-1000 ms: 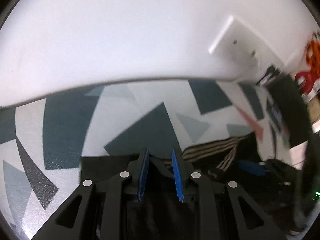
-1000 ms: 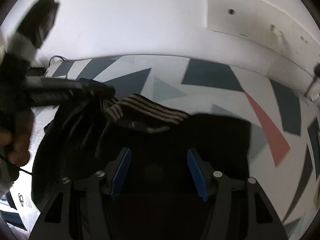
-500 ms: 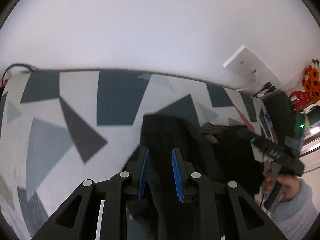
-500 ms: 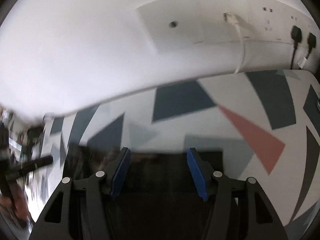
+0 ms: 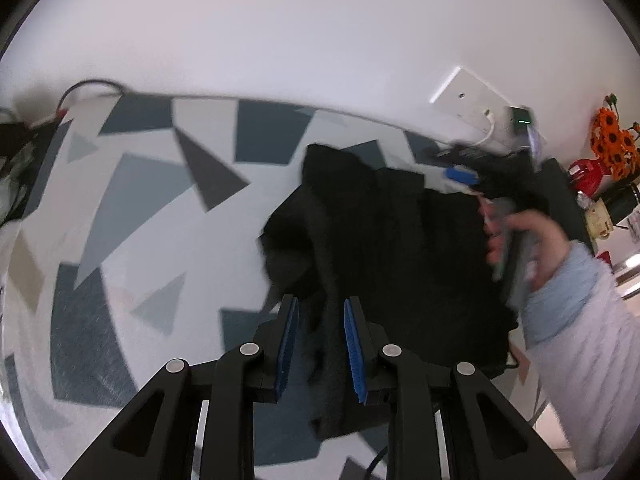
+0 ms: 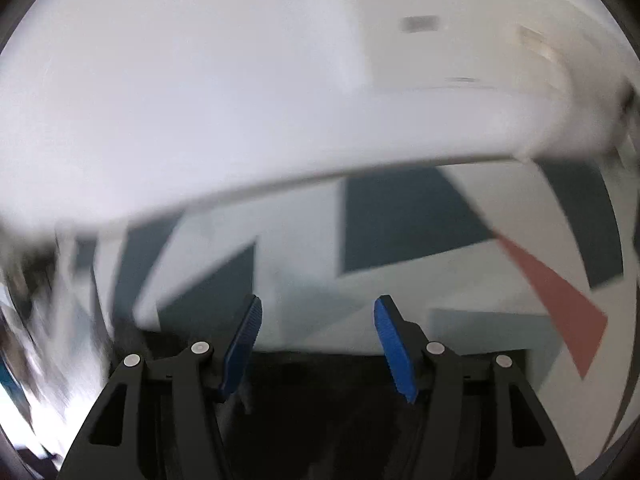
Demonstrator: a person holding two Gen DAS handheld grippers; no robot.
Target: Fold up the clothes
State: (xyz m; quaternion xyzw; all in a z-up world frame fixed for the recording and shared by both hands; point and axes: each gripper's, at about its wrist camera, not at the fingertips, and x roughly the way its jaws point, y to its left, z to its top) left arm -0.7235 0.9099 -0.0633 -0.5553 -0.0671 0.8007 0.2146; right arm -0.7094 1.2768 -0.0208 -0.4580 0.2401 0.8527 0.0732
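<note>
A black garment (image 5: 400, 248) lies spread on the table with the geometric-patterned cloth (image 5: 160, 208). In the left wrist view, my left gripper (image 5: 320, 308) sits at the garment's near left edge. A fold of black fabric runs between its blue pads (image 5: 287, 344), which are close together on it. My right gripper (image 5: 460, 178) shows blurred at the garment's far right corner, held by a hand (image 5: 536, 236). In the right wrist view, the right gripper (image 6: 318, 304) stands open over bare cloth (image 6: 312, 280), with the black garment (image 6: 328, 408) below and behind its fingers.
A white wall with a socket plate (image 5: 468, 96) and cable runs behind the table. Black cables (image 5: 92, 86) lie at the far left corner. Orange flowers (image 5: 612, 136) and a red object (image 5: 588, 170) stand off the right end. A sleeve (image 5: 580, 312) crosses the right side.
The left view has pulled back and the garment now lies flatter and wider. The right gripper has swung toward the garment's far right corner, and its view is motion-blurred.
</note>
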